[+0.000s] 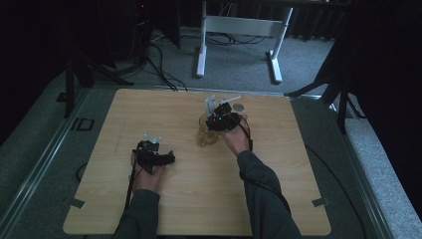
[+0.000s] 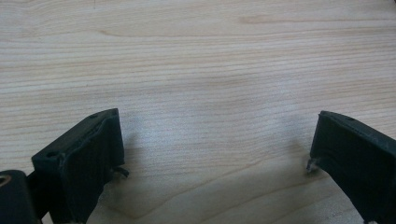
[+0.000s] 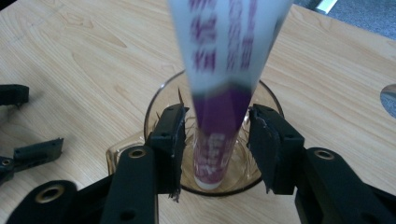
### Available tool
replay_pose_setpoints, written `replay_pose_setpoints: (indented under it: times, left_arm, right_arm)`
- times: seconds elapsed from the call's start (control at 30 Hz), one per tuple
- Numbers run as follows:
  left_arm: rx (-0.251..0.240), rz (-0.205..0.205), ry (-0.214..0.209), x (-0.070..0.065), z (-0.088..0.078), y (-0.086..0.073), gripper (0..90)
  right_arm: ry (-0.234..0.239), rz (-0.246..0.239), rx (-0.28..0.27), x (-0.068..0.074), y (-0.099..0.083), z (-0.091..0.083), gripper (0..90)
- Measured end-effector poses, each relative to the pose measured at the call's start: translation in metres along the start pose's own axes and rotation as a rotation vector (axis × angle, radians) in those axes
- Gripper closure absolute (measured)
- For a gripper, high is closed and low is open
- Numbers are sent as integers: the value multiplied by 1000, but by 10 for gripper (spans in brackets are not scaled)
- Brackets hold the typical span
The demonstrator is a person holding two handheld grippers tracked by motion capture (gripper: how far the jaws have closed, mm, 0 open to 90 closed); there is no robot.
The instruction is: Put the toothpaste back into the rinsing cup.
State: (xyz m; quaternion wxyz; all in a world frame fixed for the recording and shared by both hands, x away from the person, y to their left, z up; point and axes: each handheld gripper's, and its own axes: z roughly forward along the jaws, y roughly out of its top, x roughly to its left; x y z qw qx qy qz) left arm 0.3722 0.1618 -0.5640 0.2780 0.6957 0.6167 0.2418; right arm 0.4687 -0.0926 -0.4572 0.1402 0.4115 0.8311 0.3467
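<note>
Tube [image 3: 219, 107] stands in glass [image 3: 159, 100], right gripper [image 3: 217, 140] jaws spread beside it (high view blurs this); left gripper [image 2: 215, 149] jaws spread.

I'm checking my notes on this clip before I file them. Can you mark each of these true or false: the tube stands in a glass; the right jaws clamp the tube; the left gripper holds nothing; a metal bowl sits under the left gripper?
1. The white and purple tube stands in the clear glass. True.
2. The right gripper clamps the tube. False: its jaws stand either side of the tube with gaps, pads off it.
3. The left gripper holds nothing. True: its jaws are wide apart.
4. A metal bowl sits under the left gripper. False: only bare wooden table lies there.
</note>
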Motion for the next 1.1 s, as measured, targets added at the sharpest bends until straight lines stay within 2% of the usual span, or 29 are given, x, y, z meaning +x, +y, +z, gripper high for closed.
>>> replay_pose_setpoints:
  times: [0.13,0.33,0.5,0.8,0.87,1.1]
  left_arm:
    - [-2,-3,1,0,0,0,24]
    - [-2,-1,1,0,0,0,24]
    - [-2,-3,1,0,0,0,24]
    - [-2,-3,0,0,0,0,24]
    - [-2,-3,0,0,0,0,24]
    - [-2,-3,1,0,0,0,24]
  right_arm:
    - [14,-1,-5,0,-5,0,545]
    - [3,-6,-10,2,-5,-4,523]
    - [11,-8,-41,3,-6,-9,513]
    - [2,-62,-54,8,-8,-22,504]
    - [-12,-80,-50,5,-11,-26,502]
    - [-36,-65,-52,-12,-23,-41,493]
